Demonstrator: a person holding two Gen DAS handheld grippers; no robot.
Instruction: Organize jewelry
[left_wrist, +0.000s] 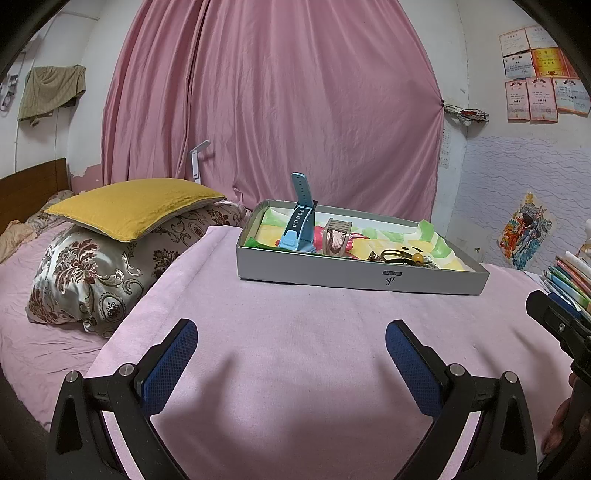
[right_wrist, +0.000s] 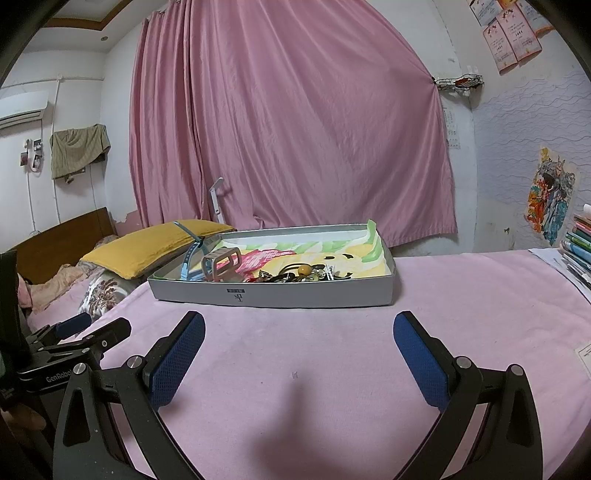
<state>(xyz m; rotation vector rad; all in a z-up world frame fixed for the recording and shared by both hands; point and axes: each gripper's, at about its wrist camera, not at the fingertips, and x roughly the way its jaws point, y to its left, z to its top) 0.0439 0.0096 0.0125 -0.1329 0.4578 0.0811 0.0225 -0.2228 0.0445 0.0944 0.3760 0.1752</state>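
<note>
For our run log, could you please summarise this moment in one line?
left hand-held gripper open, empty | right hand-held gripper open, empty | jewelry in box

Right gripper (right_wrist: 299, 332), lower centre of frame: jaws spread wide, blue pads (right_wrist: 177, 360) bare, nothing between them, above a pink cloth (right_wrist: 295, 369). Left gripper (right_wrist: 79, 326), lower left edge, only partly in frame.

Grey box (right_wrist: 280, 295), centre: lined with patterned paper, holding a blue watch strap (right_wrist: 189, 258) propped on its left wall, a beige hair claw (right_wrist: 221, 263) beside it, and a tangle of small jewelry with an amber bead (right_wrist: 303, 270).

Pink curtain (right_wrist: 295, 110), behind. Yellow pillow (right_wrist: 147, 247), middle left. Book stack (right_wrist: 578, 243), right edge.
</note>
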